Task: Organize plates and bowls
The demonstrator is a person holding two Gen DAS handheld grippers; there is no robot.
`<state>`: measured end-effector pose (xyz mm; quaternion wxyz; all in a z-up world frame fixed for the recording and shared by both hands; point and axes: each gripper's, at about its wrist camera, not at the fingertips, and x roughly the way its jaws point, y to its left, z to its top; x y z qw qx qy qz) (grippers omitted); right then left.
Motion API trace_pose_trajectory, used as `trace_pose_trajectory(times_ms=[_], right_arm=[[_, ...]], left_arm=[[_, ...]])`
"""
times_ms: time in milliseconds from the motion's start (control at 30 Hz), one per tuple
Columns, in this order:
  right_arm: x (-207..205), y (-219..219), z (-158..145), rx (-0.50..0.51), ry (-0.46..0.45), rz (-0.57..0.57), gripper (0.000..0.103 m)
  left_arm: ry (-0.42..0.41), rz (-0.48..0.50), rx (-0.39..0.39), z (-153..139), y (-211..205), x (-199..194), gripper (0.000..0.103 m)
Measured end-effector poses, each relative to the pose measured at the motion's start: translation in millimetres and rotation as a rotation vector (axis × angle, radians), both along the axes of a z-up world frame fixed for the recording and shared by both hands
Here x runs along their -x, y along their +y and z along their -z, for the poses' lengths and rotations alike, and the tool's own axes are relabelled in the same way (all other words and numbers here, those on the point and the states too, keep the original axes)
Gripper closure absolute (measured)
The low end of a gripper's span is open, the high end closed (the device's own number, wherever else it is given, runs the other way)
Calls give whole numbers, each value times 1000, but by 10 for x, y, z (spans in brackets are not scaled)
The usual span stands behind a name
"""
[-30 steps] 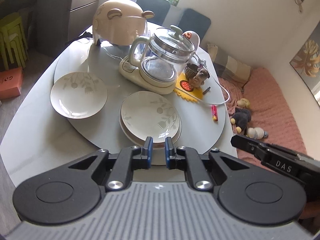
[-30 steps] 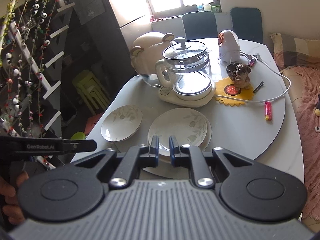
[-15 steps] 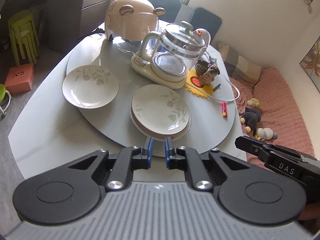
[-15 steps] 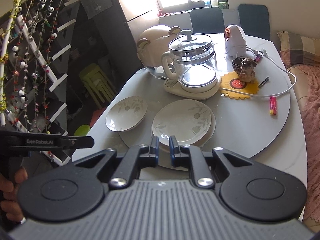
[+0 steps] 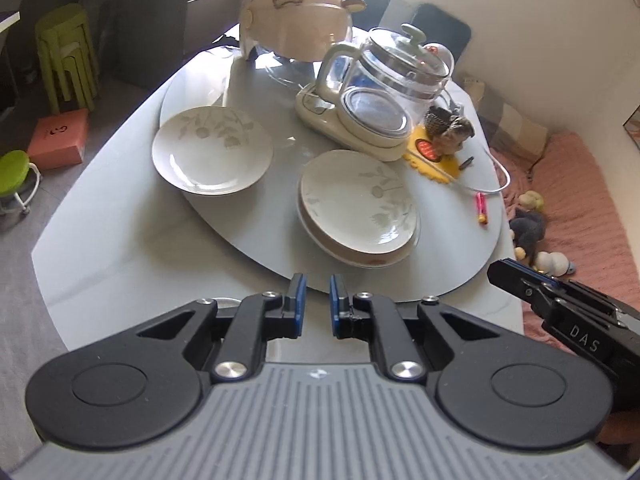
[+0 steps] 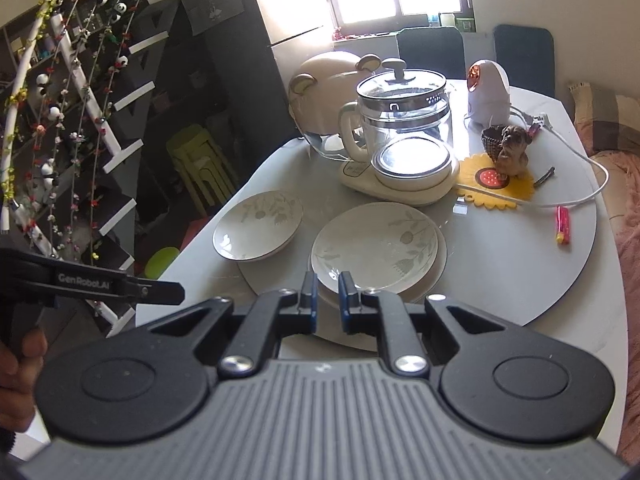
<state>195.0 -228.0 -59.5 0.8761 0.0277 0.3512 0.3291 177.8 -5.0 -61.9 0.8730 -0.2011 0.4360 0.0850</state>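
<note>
Crockery waits on a round grey turntable point(image 5: 248, 216) atop the pale bench point(image 5: 100, 264): a lone bowl point(image 5: 212, 155) to the left, stacked plates point(image 5: 358, 204) just beside a glass kettle point(image 5: 384, 96). Glazed, rigid and breakable, they look slick; a thin rim offers the likeliest hold. Left gripper point(image 5: 317, 304) and right gripper point(image 6: 328, 298) hover near, fingers nearly together, holding nothing. Sunlight floods a cluttered room.

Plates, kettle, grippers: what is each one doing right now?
Single plate: alone, empty.
Stacked plates: two or more stacked, top empty.
Glass kettle: lid on, on its base.
Left gripper: shut, holding nothing.
Right gripper: shut, holding nothing.
</note>
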Motion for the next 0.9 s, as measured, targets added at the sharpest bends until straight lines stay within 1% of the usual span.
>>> trace_pose_trajectory(times_ms=[100, 267, 367, 467, 700, 767, 900], right_arm=[[-12, 41, 48, -21, 11, 1, 88], [-28, 66, 66, -60, 18, 5, 88], [-25, 71, 61, -63, 8, 6, 88], [-34, 84, 74, -71, 18, 9, 88], [-61, 285, 133, -48, 35, -14, 88], [-70, 380, 147, -35, 38, -20, 88], [-113, 594, 170, -28, 49, -18, 88]], left_arm=[[9, -2, -20, -6, 59, -32, 90], [29, -35, -5, -6, 191, -81, 90], [24, -27, -8, -36, 184, -101, 90], [28, -27, -6, -36, 194, -125, 88], [31, -31, 6, 32, 365, -119, 83], [34, -33, 5, 61, 458, -119, 80], [37, -24, 27, 135, 723, -132, 79]])
